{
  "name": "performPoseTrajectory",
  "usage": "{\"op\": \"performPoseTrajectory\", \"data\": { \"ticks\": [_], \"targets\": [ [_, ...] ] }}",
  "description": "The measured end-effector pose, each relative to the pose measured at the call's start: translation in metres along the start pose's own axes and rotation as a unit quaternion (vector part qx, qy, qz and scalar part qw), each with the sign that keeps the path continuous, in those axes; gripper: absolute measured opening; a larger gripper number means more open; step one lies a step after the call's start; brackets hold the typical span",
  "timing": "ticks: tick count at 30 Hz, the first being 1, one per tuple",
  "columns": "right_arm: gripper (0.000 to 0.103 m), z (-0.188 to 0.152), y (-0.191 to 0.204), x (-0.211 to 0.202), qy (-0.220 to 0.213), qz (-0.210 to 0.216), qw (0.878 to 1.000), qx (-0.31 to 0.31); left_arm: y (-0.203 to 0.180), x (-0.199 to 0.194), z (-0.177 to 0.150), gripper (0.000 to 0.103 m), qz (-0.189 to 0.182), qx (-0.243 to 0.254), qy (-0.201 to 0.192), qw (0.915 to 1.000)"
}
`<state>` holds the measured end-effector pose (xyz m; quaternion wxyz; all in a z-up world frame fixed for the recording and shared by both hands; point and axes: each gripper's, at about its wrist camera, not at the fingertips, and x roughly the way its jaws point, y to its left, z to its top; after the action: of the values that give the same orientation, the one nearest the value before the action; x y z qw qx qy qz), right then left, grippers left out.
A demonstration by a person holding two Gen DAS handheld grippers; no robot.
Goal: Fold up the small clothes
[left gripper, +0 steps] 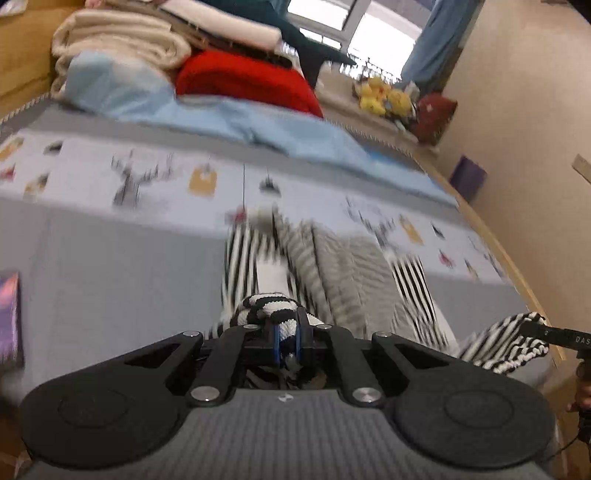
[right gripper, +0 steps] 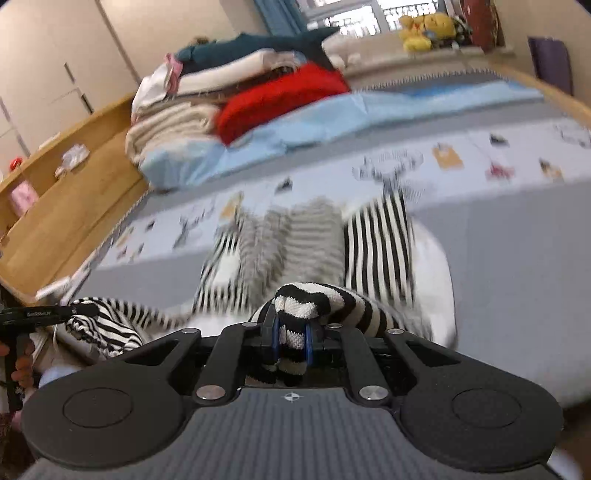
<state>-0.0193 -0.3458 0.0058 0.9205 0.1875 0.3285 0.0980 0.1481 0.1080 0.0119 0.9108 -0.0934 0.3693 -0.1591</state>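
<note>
We can read little here. On the black arm of the right gripper (left gripper: 532,326), at the right edge of the left wrist view, we make out the pale letters "DAS", cut off by the frame. The left gripper (right gripper: 83,309) carries a small pale line of print, too blurred for us to read.

Daylight is glaring through the window (left gripper: 354,33) far ahead of both grippers, while motion blur is smearing the bedspread (right gripper: 498,229) and fisheye distortion is bending the edges.
</note>
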Motion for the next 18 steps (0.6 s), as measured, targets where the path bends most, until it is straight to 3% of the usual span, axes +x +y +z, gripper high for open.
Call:
{"op": "performPoseTrajectory", "data": {
  "ticks": [6, 8, 9, 10, 12, 13, 14, 15, 17, 18],
  "targets": [
    [0.013, 0.101, -0.033, 0.118, -0.023, -0.037, 0.998, 0.049, 0.008, 0.131, 0.099, 0.008, 0.033, -0.032, -0.012, 0.9989],
    [0.014, 0.124, -0.053, 0.165, -0.034, -0.059, 0.993, 0.092, 0.016, 0.178, 0.116, 0.015, 0.044, -0.057, -0.022, 0.9972],
    [0.019, 0.130, -0.066, 0.189, -0.037, -0.067, 0.990, 0.120, 0.023, 0.203, 0.121, 0.022, 0.052, -0.068, -0.019, 0.9961],
    [0.023, 0.134, -0.078, 0.211, -0.039, -0.079, 0.985, 0.147, 0.029, 0.223, 0.123, 0.024, 0.065, -0.080, -0.009, 0.9946],
    [0.049, 0.126, -0.095, 0.237, -0.046, -0.114, 0.973, 0.194, 0.043, 0.252, 0.119, 0.032, 0.087, -0.113, 0.025, 0.9895],
    [0.053, 0.119, -0.101, 0.241, -0.060, -0.120, 0.969, 0.208, 0.050, 0.257, 0.113, 0.036, 0.084, -0.129, 0.034, 0.9875],
    [0.058, 0.111, -0.105, 0.240, -0.076, -0.110, 0.968, 0.212, 0.058, 0.257, 0.103, 0.045, 0.073, -0.140, 0.031, 0.9870],
    [0.060, 0.104, -0.110, 0.238, -0.092, -0.095, 0.969, 0.209, 0.066, 0.254, 0.096, 0.056, 0.063, -0.148, 0.013, 0.9870],
    [0.061, 0.105, -0.114, 0.234, -0.095, -0.106, 0.972, 0.187, 0.080, 0.249, 0.082, 0.066, 0.039, -0.173, -0.024, 0.9839],
    [0.061, 0.109, -0.112, 0.233, -0.094, -0.110, 0.975, 0.166, 0.084, 0.248, 0.082, 0.069, 0.026, -0.180, -0.024, 0.9831]
  ]
}}
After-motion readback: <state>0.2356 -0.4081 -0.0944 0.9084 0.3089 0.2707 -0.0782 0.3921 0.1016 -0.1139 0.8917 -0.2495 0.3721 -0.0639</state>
